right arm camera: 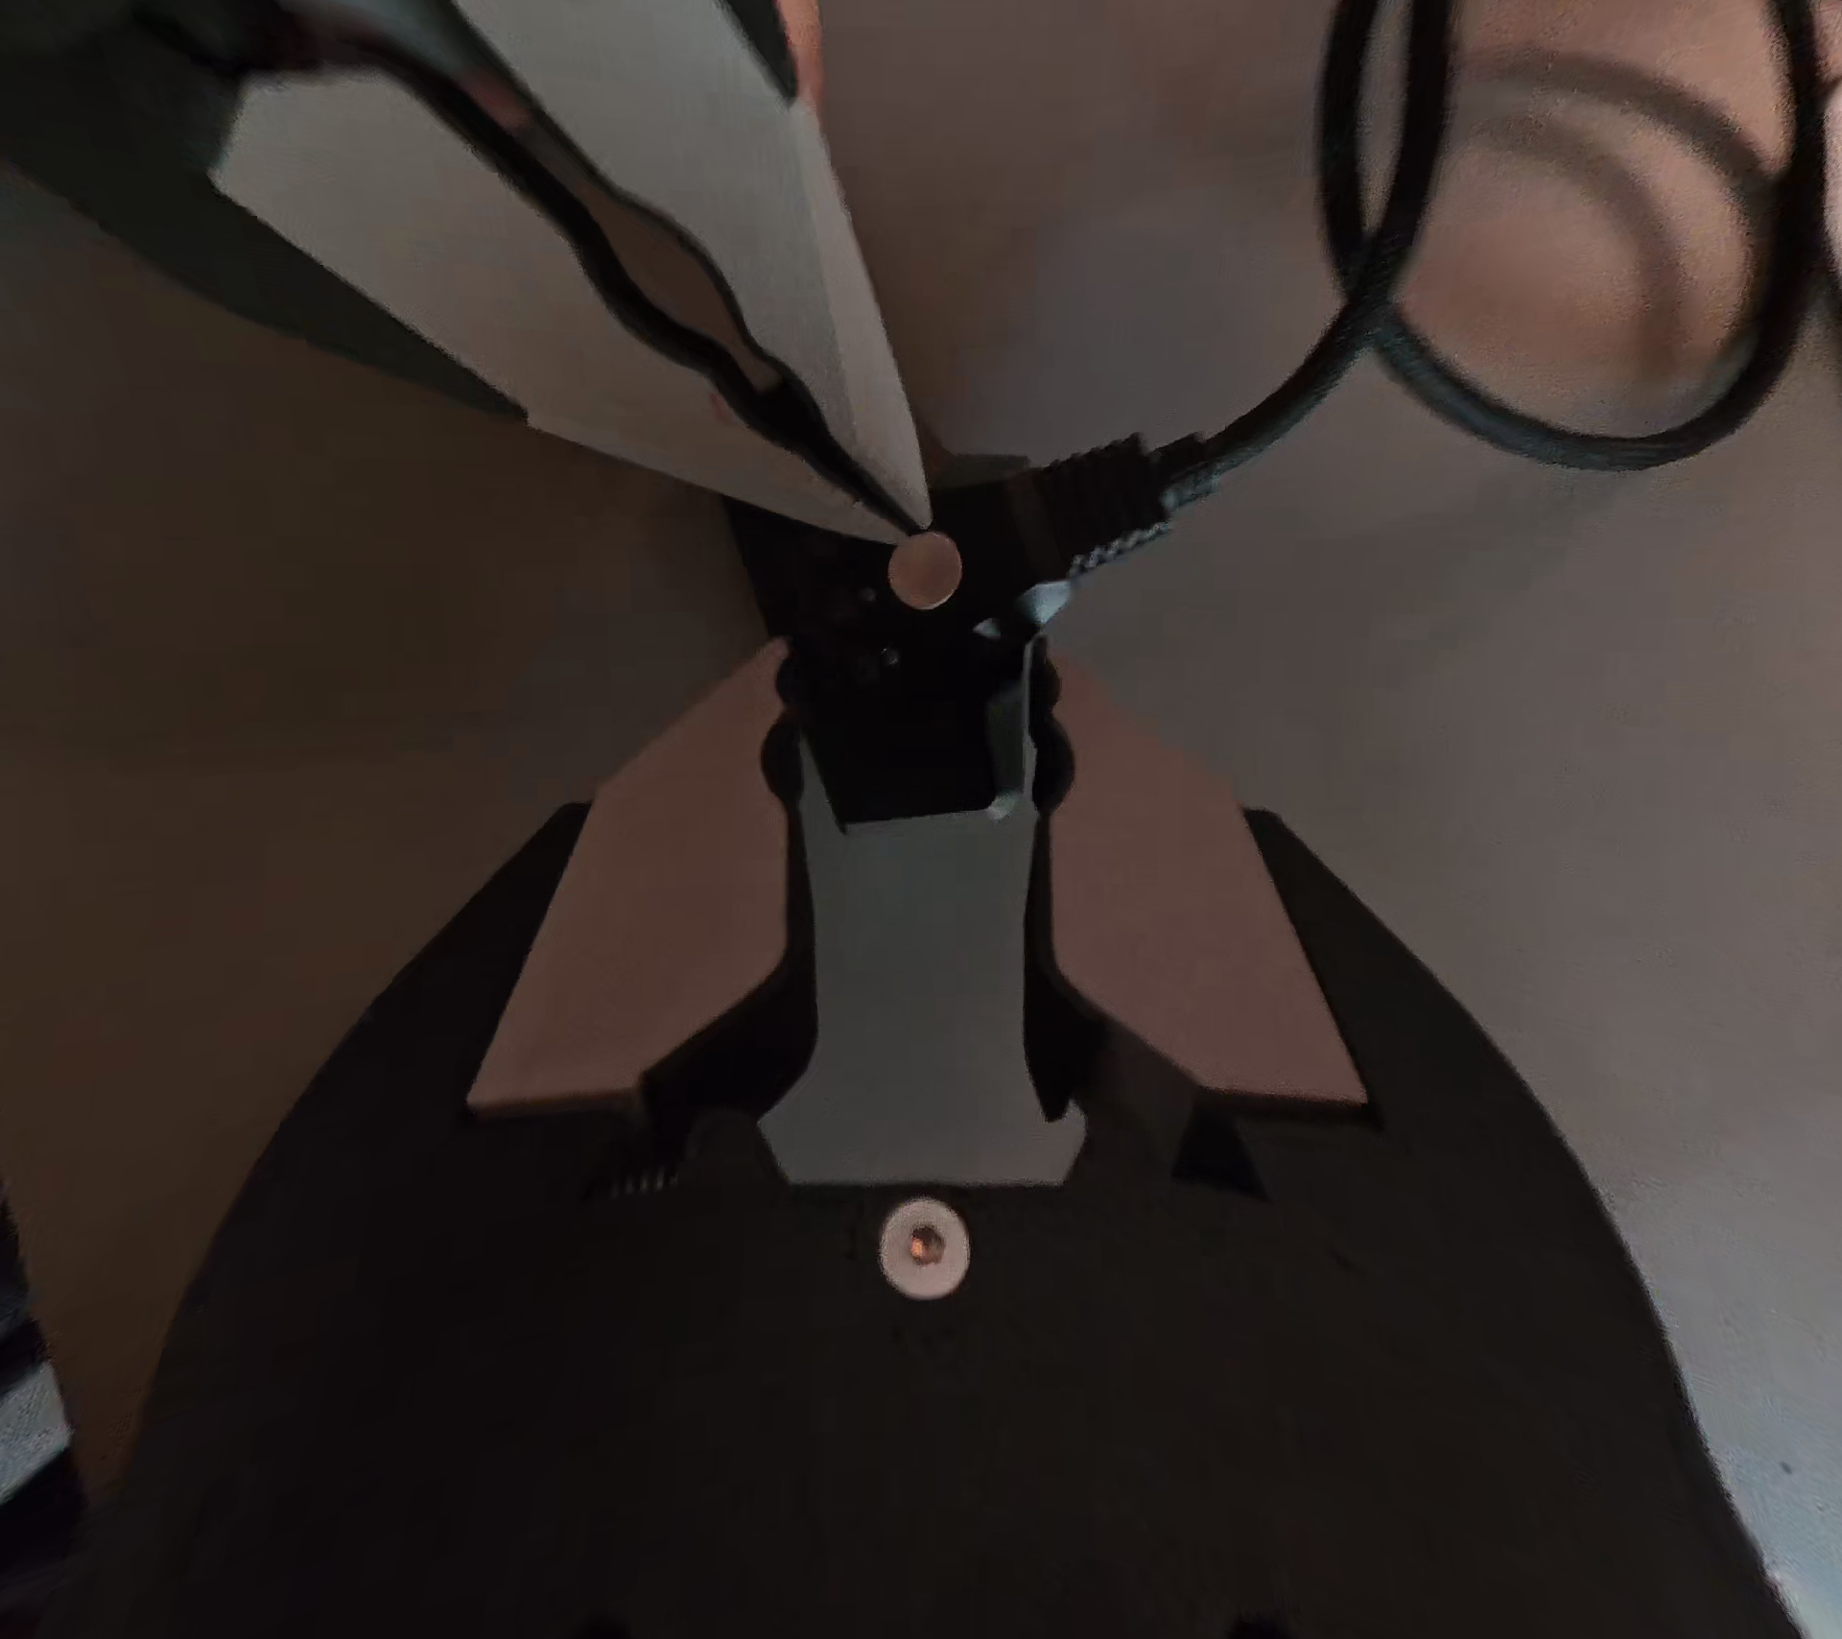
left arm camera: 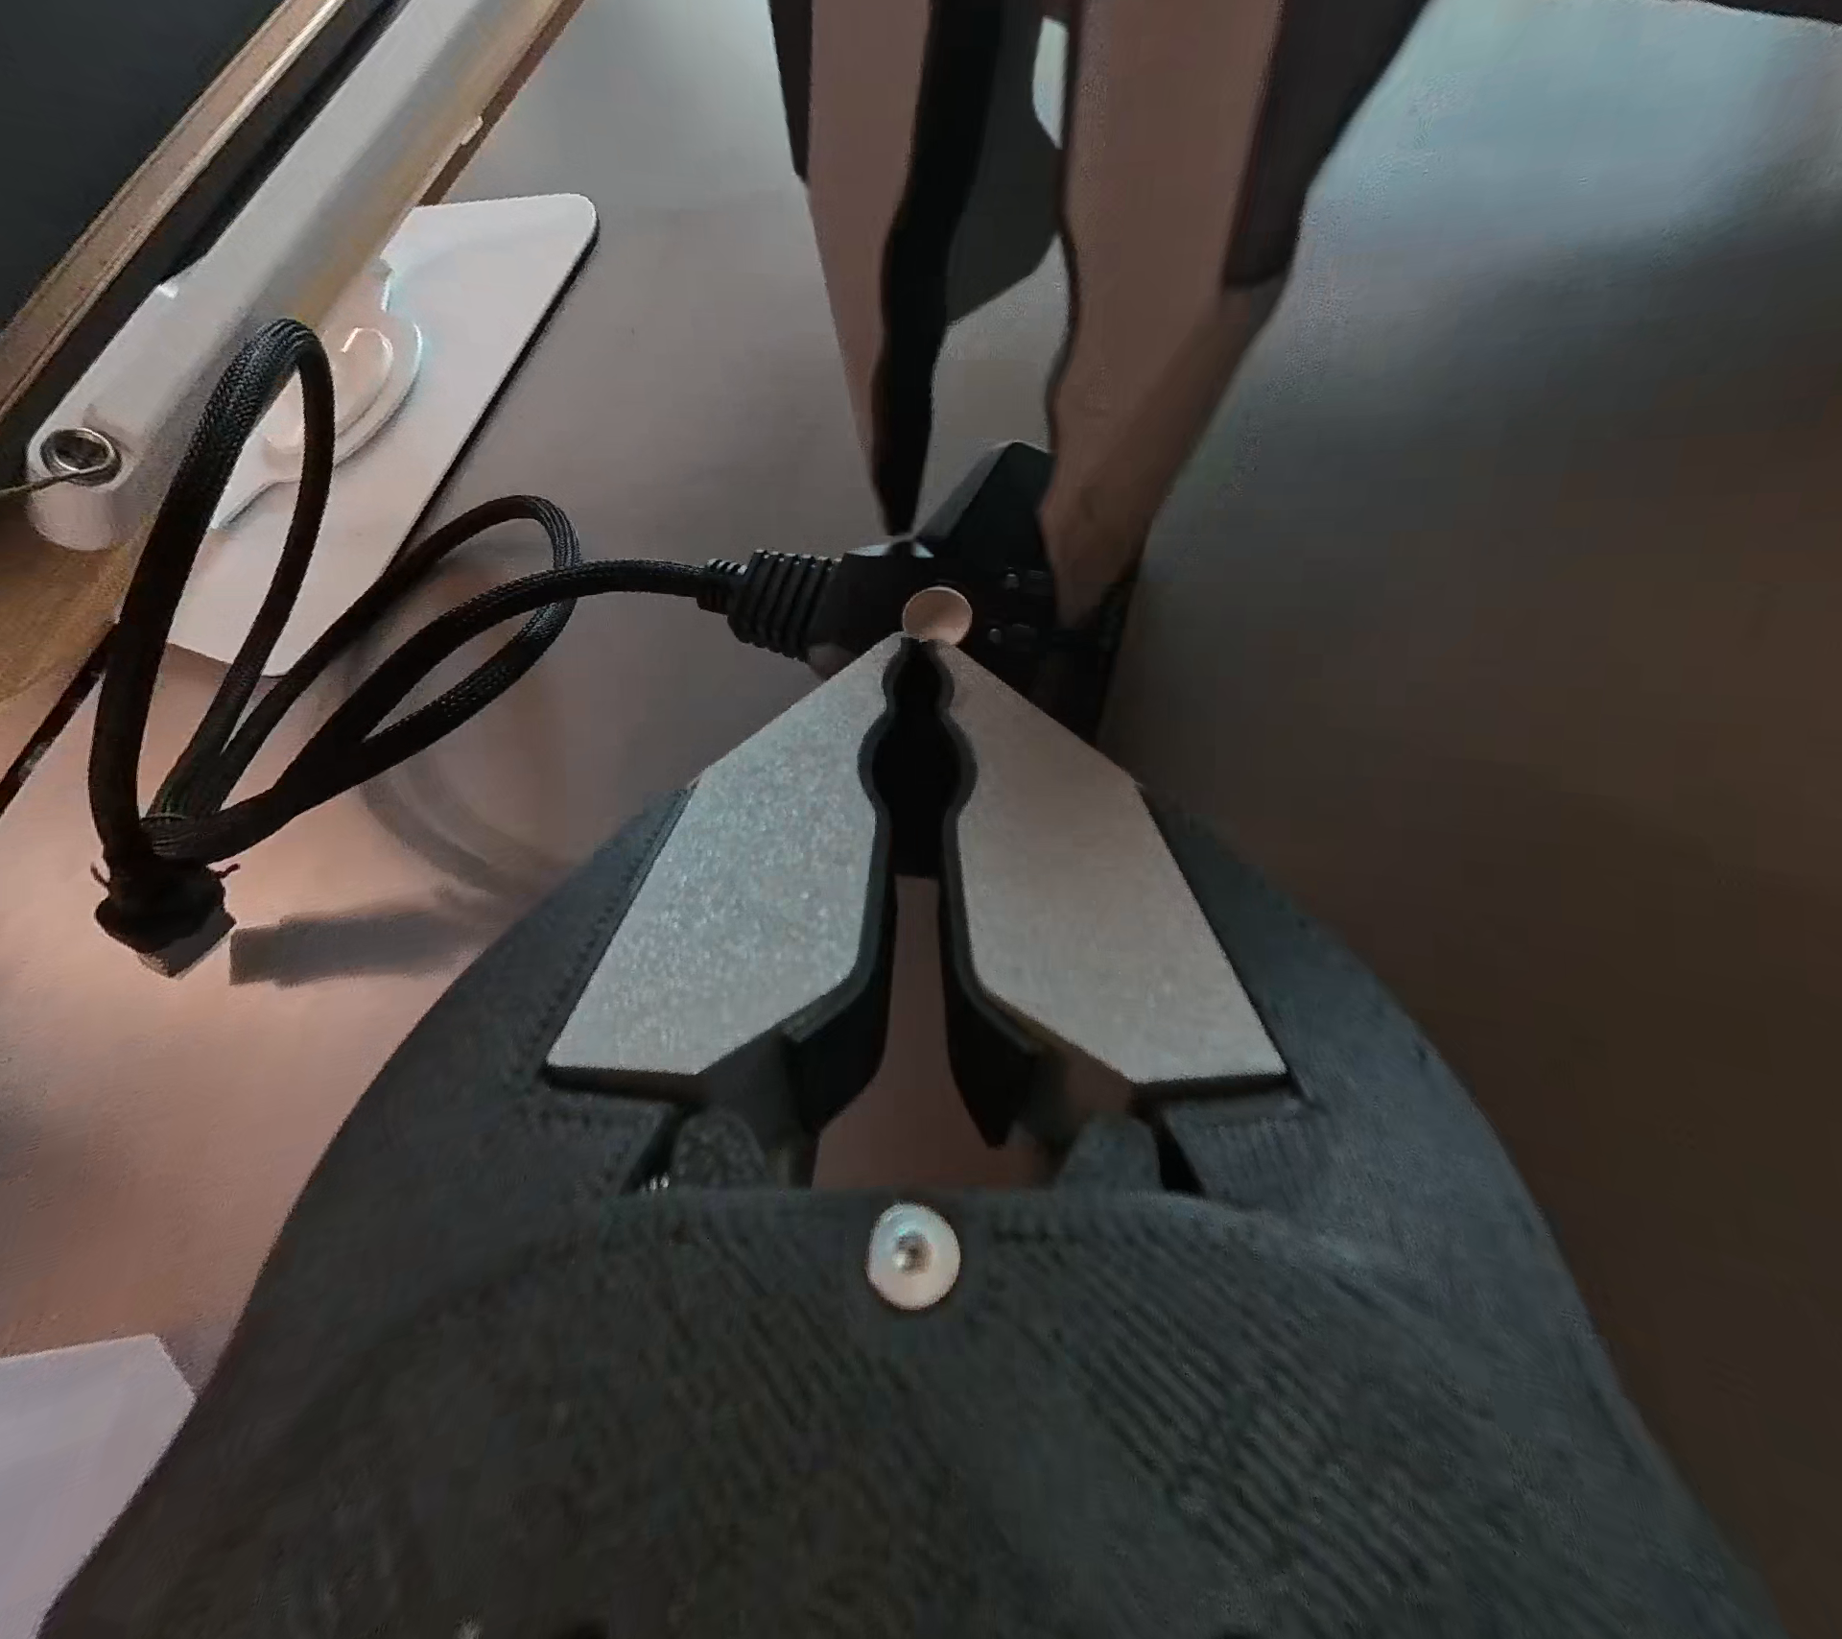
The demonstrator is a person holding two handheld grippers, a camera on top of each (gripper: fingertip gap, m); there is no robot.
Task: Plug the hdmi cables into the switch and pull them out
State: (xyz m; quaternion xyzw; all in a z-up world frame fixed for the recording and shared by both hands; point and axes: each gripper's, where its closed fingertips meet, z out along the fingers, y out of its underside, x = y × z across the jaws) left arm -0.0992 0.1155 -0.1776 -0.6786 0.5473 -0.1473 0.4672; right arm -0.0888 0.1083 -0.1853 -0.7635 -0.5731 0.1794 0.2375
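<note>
A small black switch with a round silver button is held off the table between the fingers of my right gripper. A black braided HDMI cable has its ribbed plug seated in the switch's side. The cable's loops are tied in a bundle on the table. My left gripper is shut, with its tips touching the switch right beside the button. In the right wrist view it comes in from the upper left. The right gripper's fingers come down from the top of the left wrist view.
A monitor on a white stand occupies the upper left of the brown table. A white object lies at the lower left edge. The cable loop hangs at the upper right of the right wrist view. Only a small space, under 4 cm, lies between the two pairs of fingers.
</note>
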